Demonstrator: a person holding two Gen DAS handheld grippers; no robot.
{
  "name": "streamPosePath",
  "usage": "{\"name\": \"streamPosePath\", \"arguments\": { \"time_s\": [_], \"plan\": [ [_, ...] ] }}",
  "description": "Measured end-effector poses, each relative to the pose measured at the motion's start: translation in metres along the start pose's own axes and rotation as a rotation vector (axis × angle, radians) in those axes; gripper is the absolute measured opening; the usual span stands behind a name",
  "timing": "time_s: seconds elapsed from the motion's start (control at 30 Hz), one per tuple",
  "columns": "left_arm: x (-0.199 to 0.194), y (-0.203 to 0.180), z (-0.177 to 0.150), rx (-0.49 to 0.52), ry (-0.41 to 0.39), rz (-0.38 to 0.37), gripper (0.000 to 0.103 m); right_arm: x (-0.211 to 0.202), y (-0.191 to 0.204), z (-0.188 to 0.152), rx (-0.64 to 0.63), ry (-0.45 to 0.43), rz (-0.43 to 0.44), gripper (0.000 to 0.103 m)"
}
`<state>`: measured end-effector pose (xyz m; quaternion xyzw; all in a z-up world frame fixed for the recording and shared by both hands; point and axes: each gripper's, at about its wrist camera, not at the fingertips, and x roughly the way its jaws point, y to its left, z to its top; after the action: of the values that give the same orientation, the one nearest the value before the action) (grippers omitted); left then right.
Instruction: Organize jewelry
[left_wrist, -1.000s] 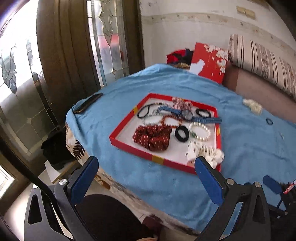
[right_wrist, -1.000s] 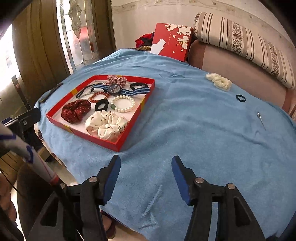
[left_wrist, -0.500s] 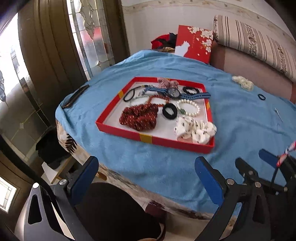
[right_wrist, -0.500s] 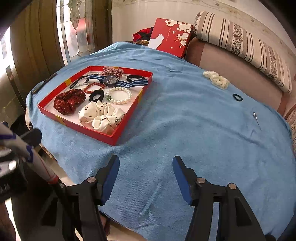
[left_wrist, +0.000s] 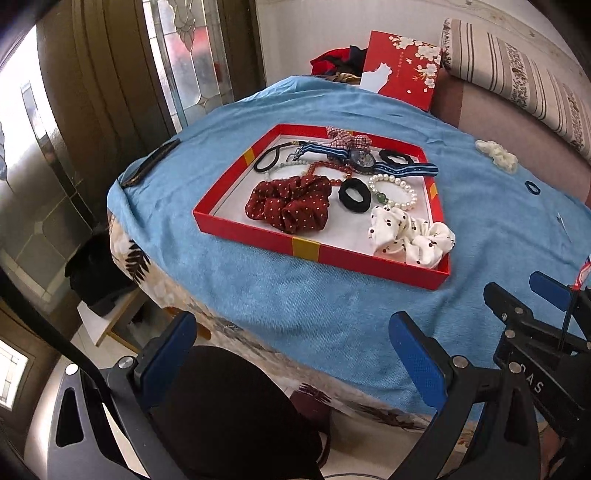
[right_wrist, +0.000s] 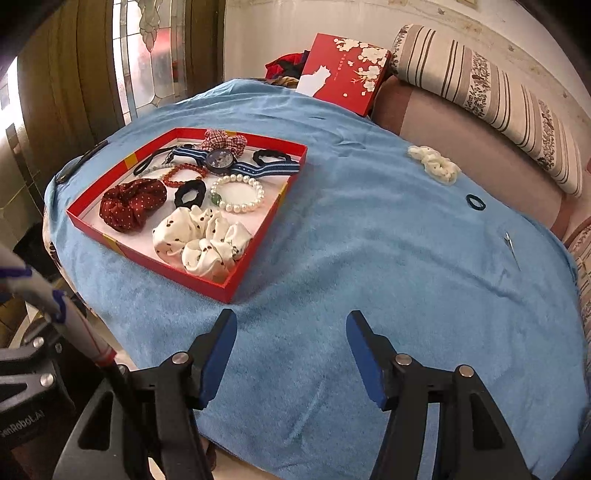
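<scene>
**Jewelry sorting: tray filled, three items still loose on the cloth**

Item 1. Red tray (right_wrist: 266, 229), at 10 o'clock in the right wrist view, on the blue cloth (right_wrist: 369, 277). Contents: white dotted scrunchie (right_wrist: 203, 243), dark red dotted scrunchie (right_wrist: 129, 203), pearl bracelet (right_wrist: 240, 194), black hair tie (right_wrist: 190, 194), red bead bracelet (right_wrist: 184, 174), striped-strap watch (right_wrist: 221, 160), plaid scrunchie (right_wrist: 223, 140), a second black tie (right_wrist: 271, 157).

Item 2. Loose pieces, well apart from the tray: cream scrunchie (right_wrist: 436, 164) at 1 o'clock, small dark hair ring (right_wrist: 475, 202) at 2 o'clock, thin metal pin (right_wrist: 511, 245) near 3 o'clock.

Item 3. Left gripper (left_wrist: 291, 354): jaws spread wide, holding nothing, hovering off the near table edge. Right gripper (right_wrist: 291, 354): jaws wide apart, empty, over the cloth.

Risks, as judged: the pin lies flat and thin on terry pile, so the pads may close over it and snag cloth instead. The white dotted scrunchie crowds the tray's near corner; a careless drop could push it over the rim.

Change: compared with a second ago, the left wrist view now shows the tray further off and the room more upright; the right gripper has barely shifted. Both jaws remain equally open.
</scene>
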<state>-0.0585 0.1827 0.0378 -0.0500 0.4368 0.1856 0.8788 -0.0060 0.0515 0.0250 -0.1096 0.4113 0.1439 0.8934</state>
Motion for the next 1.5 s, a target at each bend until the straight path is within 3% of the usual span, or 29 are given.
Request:
{"name": "streamPosePath", "arguments": {
  "time_s": [1.5],
  "plan": [
    [0.018,0.009,-0.004,-0.035,0.055,-0.013,0.103,0.011,0.003,-0.003,-0.011,0.042,0.025,0.068]
  ]
}}
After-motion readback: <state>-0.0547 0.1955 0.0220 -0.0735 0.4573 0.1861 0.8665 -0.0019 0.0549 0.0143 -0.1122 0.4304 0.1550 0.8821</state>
